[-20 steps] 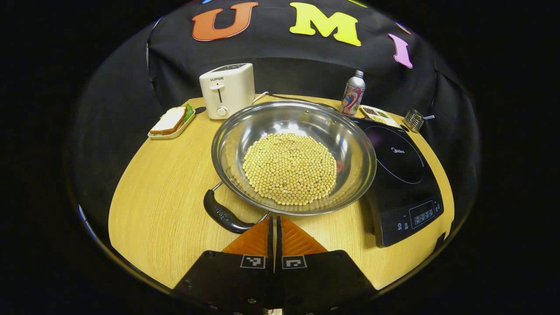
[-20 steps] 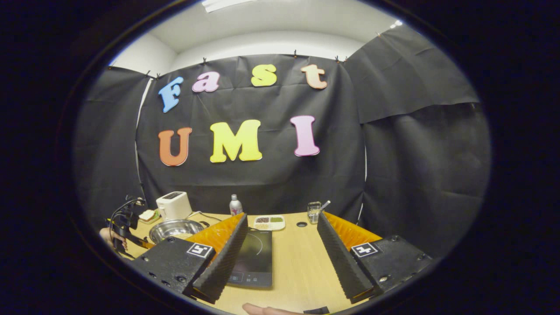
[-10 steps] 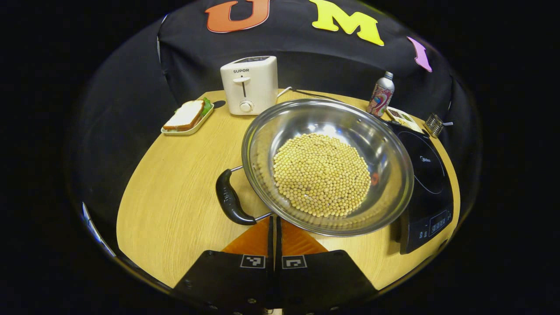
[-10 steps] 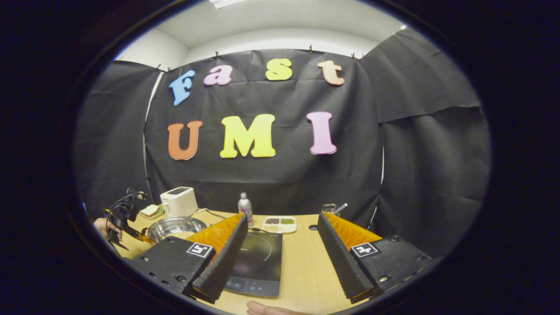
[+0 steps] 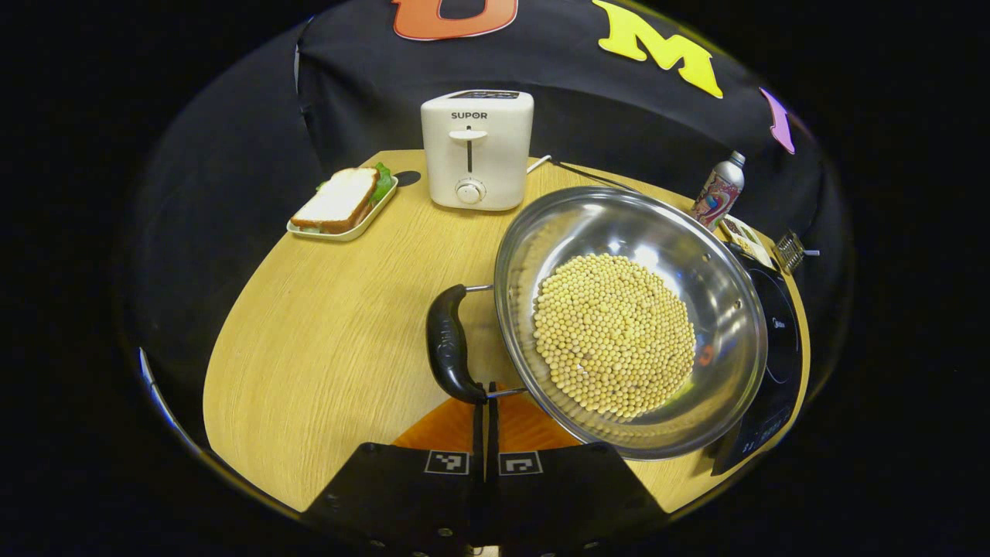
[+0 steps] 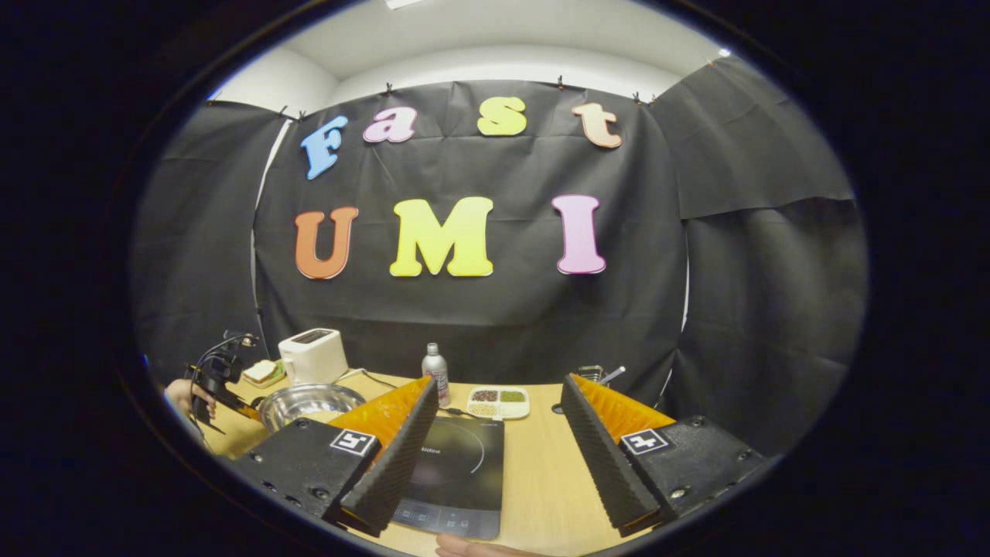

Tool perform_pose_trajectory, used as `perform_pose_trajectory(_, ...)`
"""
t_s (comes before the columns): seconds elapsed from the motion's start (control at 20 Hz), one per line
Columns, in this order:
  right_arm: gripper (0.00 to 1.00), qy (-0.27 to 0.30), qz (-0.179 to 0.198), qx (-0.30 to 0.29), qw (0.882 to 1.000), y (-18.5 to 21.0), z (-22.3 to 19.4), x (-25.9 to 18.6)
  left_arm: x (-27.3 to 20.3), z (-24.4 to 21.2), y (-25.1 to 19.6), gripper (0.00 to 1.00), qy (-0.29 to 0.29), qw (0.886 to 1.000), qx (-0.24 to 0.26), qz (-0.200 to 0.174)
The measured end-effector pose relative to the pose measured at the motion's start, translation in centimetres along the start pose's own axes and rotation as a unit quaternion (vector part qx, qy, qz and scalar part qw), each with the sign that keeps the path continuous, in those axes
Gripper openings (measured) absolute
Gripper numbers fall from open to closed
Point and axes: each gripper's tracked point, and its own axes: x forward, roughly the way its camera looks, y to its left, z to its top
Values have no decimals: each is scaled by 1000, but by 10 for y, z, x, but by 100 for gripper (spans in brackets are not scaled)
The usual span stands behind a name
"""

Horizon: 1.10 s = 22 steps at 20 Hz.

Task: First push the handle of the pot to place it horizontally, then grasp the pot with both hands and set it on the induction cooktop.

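In the left gripper view, a sandwich on a small tray point(image 5: 341, 203) sits at the upper left of the wooden table point(image 5: 309, 340), with a white toaster point(image 5: 476, 149) just right of it at top centre. Lower centre, the left gripper point(image 5: 486, 396) has its fingers pressed together with nothing between them, their tips touching the lower end of the pot's black handle point(image 5: 448, 343), which stands roughly vertical in the frame. The steel pot point(image 5: 630, 321), filled with soybeans point(image 5: 615, 334), occupies the right half, its right rim overlapping the induction cooktop point(image 5: 780, 344) at the right edge; a can point(image 5: 718, 190) stands at upper right. In the right gripper view, the pot point(image 6: 307, 402) lies at lower left, the cooktop point(image 6: 456, 476) at bottom centre, and the right gripper point(image 6: 495, 452) is spread wide above the table, holding nothing.
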Motion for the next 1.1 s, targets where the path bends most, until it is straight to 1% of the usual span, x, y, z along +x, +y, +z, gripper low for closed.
perform_pose_trajectory(0.1, 100, 6, -1, -1, 1000, 4, -2, 5, 4, 8, 4, 0, 1, 1000, -2, 1)
perform_pose_trajectory(0.15, 97, 9, -1, -1, 1000, 6, -3, 7, 6, 11, 6, 0, 1, 1000, -3, 1)
perform_pose_trajectory(0.25, 100, 11, -2, -2, 1000, 9, -4, 11, 10, 18, 10, 0, 3, 1000, -3, 3)
perform_pose_trajectory(0.3, 97, 12, -3, -1, 1000, 12, -5, 13, 13, 21, 11, 0, 4, 1000, -3, 5)
perform_pose_trajectory(0.35, 97, 15, -1, -1, 1000, 15, -6, 14, 16, 25, 12, 11, 2, 1000, -1, 7)
perform_pose_trajectory(0.45, 100, 21, 3, -3, 1000, 23, -10, 14, 20, 32, 12, 11, 1, 1000, 0, 8)
perform_pose_trajectory(0.5, 97, 22, 3, -5, 1000, 26, -12, 13, 22, 35, 14, 0, -1, 1000, 0, 9)
perform_pose_trajectory(0.55, 100, 23, 3, -8, 1000, 28, -12, 13, 25, 39, 16, 0, -1, 1000, 2, 13)
perform_pose_trajectory(0.6, 98, 25, 3, -8, 1000, 31, -15, 13, 27, 42, 16, 11, -4, 1000, 1, 16)
perform_pose_trajectory(0.65, 98, 29, 2, -8, 1000, 32, -17, 13, 30, 45, 16, 0, -6, 1000, 0, 19)
perform_pose_trajectory(0.85, 98, 46, -2, -10, 999, 36, -29, 9, 34, 49, 21, 0, -11, 999, -2, 30)
perform_pose_trajectory(0.9, 97, 48, -5, -9, 999, 36, -32, 9, 33, 50, 22, 11, -14, 999, 0, 33)
perform_pose_trajectory(0.95, 98, 51, -6, -6, 999, 36, -34, 9, 32, 50, 25, 0, -16, 999, 1, 37)
perform_pose_trajectory(1.05, 98, 58, -1, 3, 998, 41, -40, 10, 25, 47, 27, 0, -22, 999, 6, 45)
perform_pose_trajectory(1.1, 97, 61, 4, 8, 998, 46, -44, 11, 19, 46, 23, 0, -27, 999, 5, 37)
